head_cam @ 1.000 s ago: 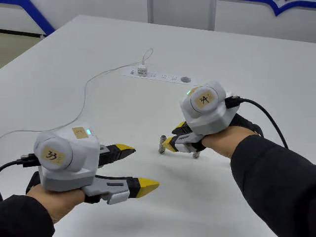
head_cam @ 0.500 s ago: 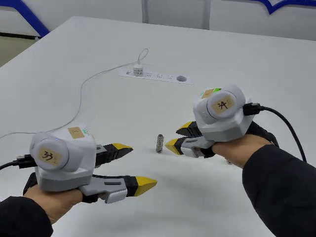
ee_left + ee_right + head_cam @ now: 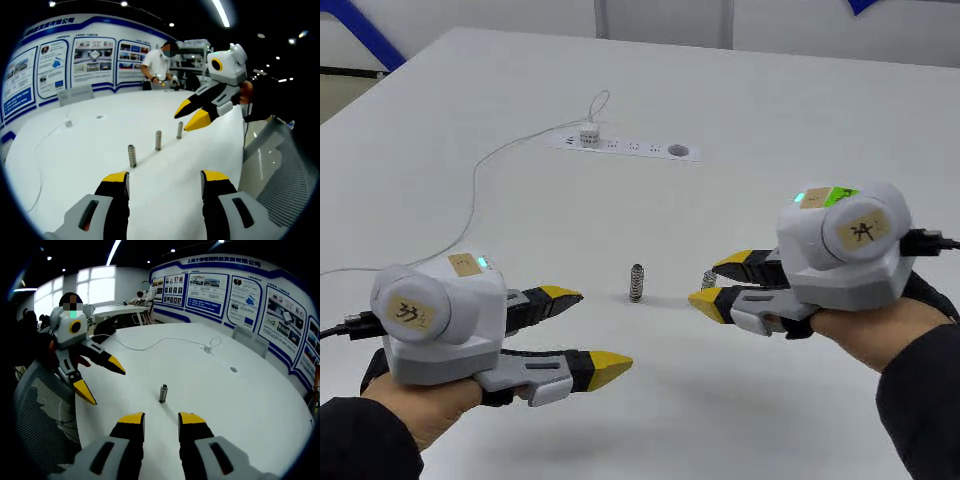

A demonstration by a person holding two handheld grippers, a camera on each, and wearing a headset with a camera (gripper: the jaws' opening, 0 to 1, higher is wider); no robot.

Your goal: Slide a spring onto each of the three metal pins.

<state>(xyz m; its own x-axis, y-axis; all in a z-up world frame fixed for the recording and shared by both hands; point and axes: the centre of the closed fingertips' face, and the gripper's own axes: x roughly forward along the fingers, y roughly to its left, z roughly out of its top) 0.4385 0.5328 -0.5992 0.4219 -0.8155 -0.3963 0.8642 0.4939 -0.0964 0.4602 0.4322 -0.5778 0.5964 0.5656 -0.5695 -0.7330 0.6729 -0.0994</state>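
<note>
Obs: left gripper [image 3: 585, 330] jaws wide apart, empty; right gripper [image 3: 718, 279] jaws parted less, also empty. Three pins stand on the table [image 3: 520, 200] between the two sets of tips, in a row running from ahead of the left gripper toward the right gripper: near pin [image 3: 132, 155], middle pin [image 3: 158, 140], far pin [image 3: 179, 130]. Long axes vertical, pointing up. Each looks wrapped in a spring [image 3: 637, 283]. Right gripper is nearer, tips just beside the far pin. Judgement: all three loaded, nothing left to pick.
</note>
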